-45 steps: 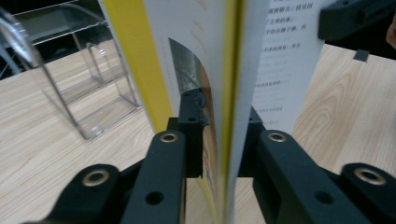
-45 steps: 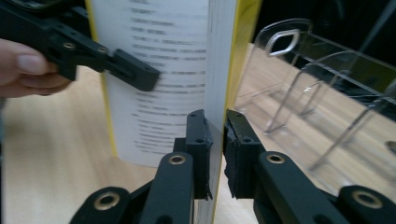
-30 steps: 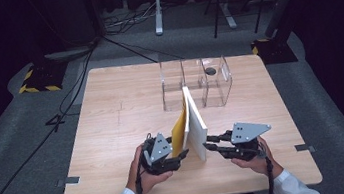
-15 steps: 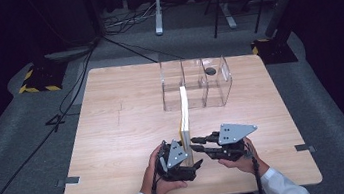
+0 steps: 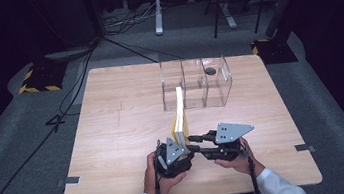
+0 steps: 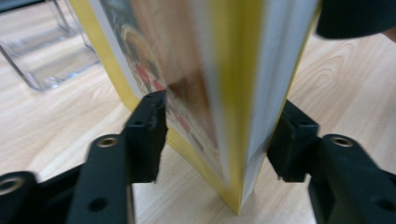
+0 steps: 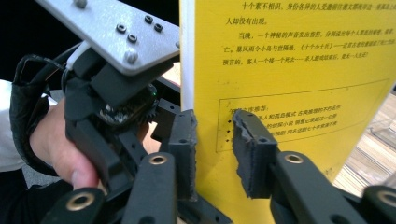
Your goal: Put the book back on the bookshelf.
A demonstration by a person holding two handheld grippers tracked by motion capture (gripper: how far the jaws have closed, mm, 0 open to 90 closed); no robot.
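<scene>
A yellow-covered book (image 5: 180, 111) stands upright on its lower edge on the wooden table (image 5: 114, 135), with its page block white. My left gripper (image 5: 182, 143) straddles the near end of the book (image 6: 233, 93). Its jaws have just been closing, and both pads (image 6: 149, 135) touch the covers. The front cover still splays out a little. My right gripper (image 5: 193, 138) comes in from the right, and its jaws have just been opening. In the right gripper view its fingertips (image 7: 215, 149) stand apart against the back cover (image 7: 299, 84), with nothing clamped between them. The left gripper (image 7: 116, 93) is close beside them.
A clear plastic organizer (image 5: 196, 86) with three compartments stands behind the book, and a small black round thing (image 5: 210, 71) lies in its right one. Its corner (image 6: 51, 60) shows in the left gripper view. Dark floor, cables and stands surround the table.
The book, splayed in a V a second ago, now stands nearly closed and upright. Both hands have drawn in towards its near end, the left one shifting right.
</scene>
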